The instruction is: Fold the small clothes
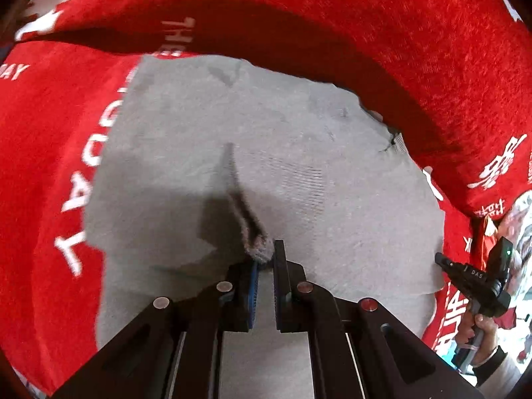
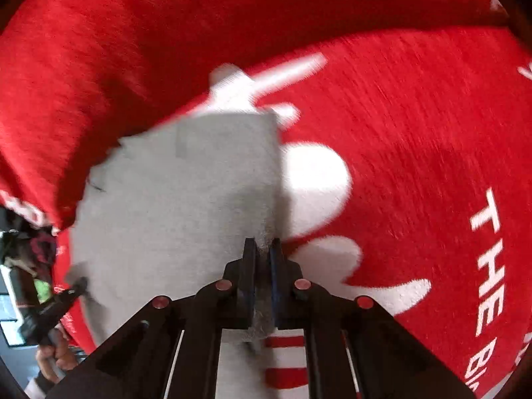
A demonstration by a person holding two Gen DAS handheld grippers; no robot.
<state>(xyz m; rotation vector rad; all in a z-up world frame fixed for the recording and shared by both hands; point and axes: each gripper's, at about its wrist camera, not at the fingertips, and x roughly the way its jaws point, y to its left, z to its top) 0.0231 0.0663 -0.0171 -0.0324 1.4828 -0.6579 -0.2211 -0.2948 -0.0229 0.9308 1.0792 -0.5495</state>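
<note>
Left wrist: both grippers (image 1: 266, 252) (image 2: 262, 249) pinch soft grey knit garment (image 1: 266, 153) on fuzzy red blanket (image 1: 50, 166).

Left black two-finger gripper (image 1: 266, 252): blue ribbed pads, silver and red round screw heads on linkages. Right black two-finger gripper (image 2: 262, 249): same build. Pale sleeve cuff (image 1: 498, 362) worn.

The red blanket (image 2: 415, 126) carries white letters: "THE" is plain in the right wrist view, with "BI" below it cut off. In the left wrist view it shows "THE" again (sideways) and Korean characters too small to read. The right gripper (image 1: 442, 259) bears "DAS".
</note>
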